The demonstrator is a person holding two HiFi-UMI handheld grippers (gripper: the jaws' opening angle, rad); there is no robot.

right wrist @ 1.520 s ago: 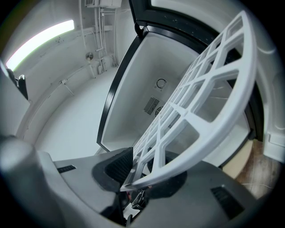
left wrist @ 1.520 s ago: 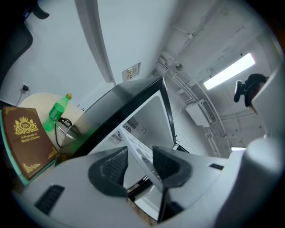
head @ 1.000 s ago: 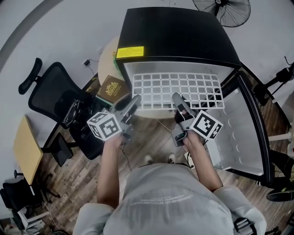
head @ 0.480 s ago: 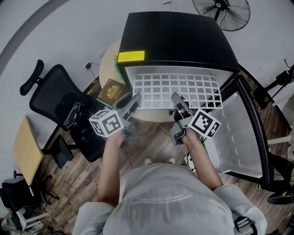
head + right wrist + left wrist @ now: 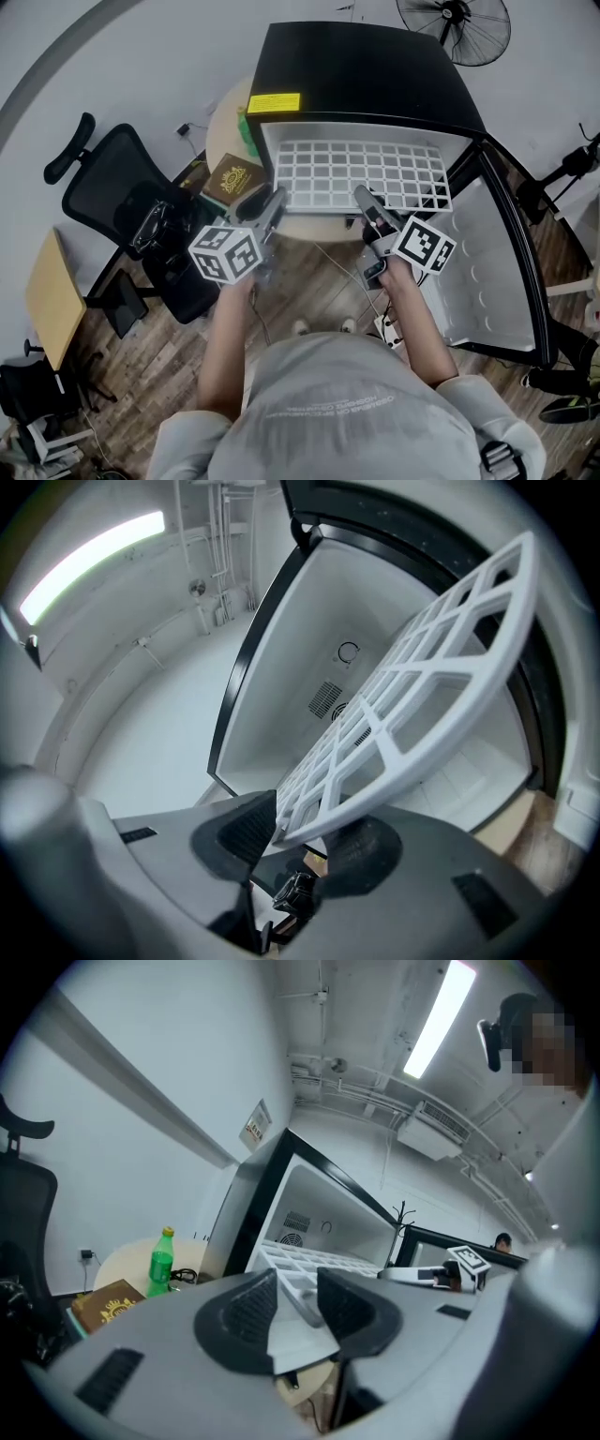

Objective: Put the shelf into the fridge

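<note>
While my left gripper [image 5: 298, 1302] is closing its jaws, both ribbed dark pads sit against the near rim of the white plastic grid shelf [image 5: 361, 173], which runs between them, so that side is clamped. My right gripper [image 5: 309, 832] is opening its jaws. The shelf's near rim crosses the gap between its pads and lies over the right-hand one, and I cannot tell whether the left-hand pad touches it. I hold the shelf at its near edge, left gripper towards the left corner and right gripper right of the middle. Each gripper's cube with square markers [image 5: 226, 255] sits just behind its jaws, over my hand. The shelf lies flat in the mouth of the black-topped fridge [image 5: 366, 75], spanning the white compartment from side to side. Its far edge is inside and its near edge sticks out towards me. Through the grid, at the far wall of the compartment, there is a small vent and a round fitting. The black-framed fridge door with a white inner lining [image 5: 497, 272] stands open on the right. A yellow label [image 5: 273, 102] is stuck on the near left corner of the fridge top. Just left of the fridge stands a round pale table [image 5: 225, 122] carrying a green plastic bottle [image 5: 161, 1262] and a brown box with a gold emblem [image 5: 230, 178]. Farther left is a black office chair [image 5: 122, 197] on the wood-plank floor [image 5: 309, 281], and a black pedestal fan [image 5: 455, 23] stands beyond the fridge.
</note>
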